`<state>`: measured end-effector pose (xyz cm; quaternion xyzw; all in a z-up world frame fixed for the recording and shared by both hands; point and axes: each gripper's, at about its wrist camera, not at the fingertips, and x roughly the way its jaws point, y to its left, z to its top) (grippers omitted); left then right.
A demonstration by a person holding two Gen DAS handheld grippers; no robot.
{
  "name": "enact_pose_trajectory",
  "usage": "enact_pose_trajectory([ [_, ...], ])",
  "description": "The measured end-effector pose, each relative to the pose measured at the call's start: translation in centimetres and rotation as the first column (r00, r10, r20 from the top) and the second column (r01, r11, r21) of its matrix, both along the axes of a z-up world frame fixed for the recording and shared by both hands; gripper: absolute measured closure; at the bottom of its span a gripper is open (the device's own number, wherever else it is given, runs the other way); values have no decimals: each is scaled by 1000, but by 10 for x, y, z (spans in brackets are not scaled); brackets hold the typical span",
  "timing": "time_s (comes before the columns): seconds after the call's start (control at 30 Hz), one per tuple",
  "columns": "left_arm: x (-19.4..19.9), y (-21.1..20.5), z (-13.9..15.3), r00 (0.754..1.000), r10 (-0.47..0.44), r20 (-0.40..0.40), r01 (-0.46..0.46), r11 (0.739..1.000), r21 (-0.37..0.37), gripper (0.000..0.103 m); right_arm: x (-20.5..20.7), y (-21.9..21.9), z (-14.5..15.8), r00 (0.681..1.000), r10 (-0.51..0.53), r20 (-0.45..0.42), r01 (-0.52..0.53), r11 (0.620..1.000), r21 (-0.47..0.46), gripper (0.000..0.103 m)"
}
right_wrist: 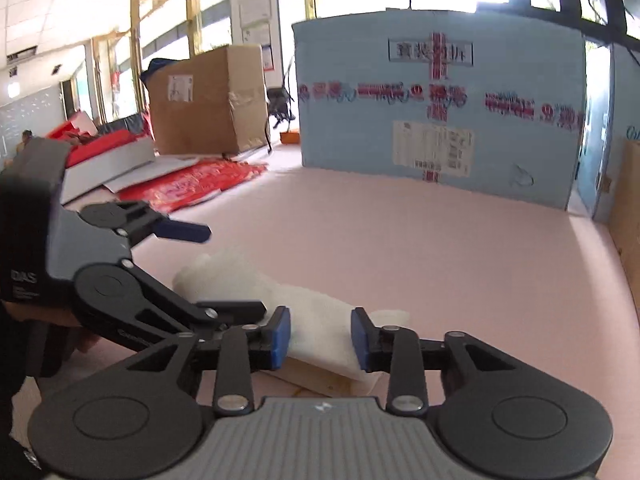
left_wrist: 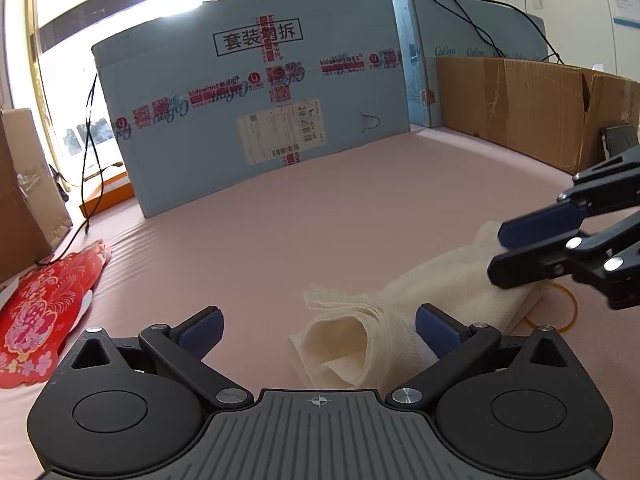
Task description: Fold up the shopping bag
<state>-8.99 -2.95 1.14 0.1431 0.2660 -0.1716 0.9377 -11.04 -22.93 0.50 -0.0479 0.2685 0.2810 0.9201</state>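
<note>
The white mesh shopping bag (left_wrist: pixel 440 276) lies folded into a loose roll on the pink table (left_wrist: pixel 320 208). My left gripper (left_wrist: pixel 318 318) stands wide open around the roll's near end, and its pads are clear of the fabric. My right gripper (left_wrist: pixel 499 256) hovers just over the far end with its jaws partly apart, gripping nothing. In the right wrist view the bag (right_wrist: pixel 308 304) shows in the gap of the right gripper (right_wrist: pixel 320 320). The left gripper (right_wrist: pixel 232 271) spreads around the bag's other end there.
A tall blue carton (left_wrist: pixel 248 92) stands at the back, with a brown cardboard box (left_wrist: pixel 520 108) to its right. A red patterned paper item (left_wrist: pixel 44 308) lies at the left edge. A thin orange ring (left_wrist: pixel 568 308) lies on the table beside the bag.
</note>
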Motion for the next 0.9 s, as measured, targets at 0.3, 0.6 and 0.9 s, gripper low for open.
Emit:
enact_pose_trajectory([
  [0.3,-21,-17,18,977,-25,210,8,997,82,0,0,7,-13,1000,-6,-2,6,999,-31,69],
  [0.6,-17,-40,2,967,-196,165,148,953,264,22,-2,-13,-1,1000,-29,4,29,998,60,71],
  [0.9,5,-13,-4,982,-171,84,161,980,116,15,-4,-47,-5,985,-77,-154,75,997,-20,60],
])
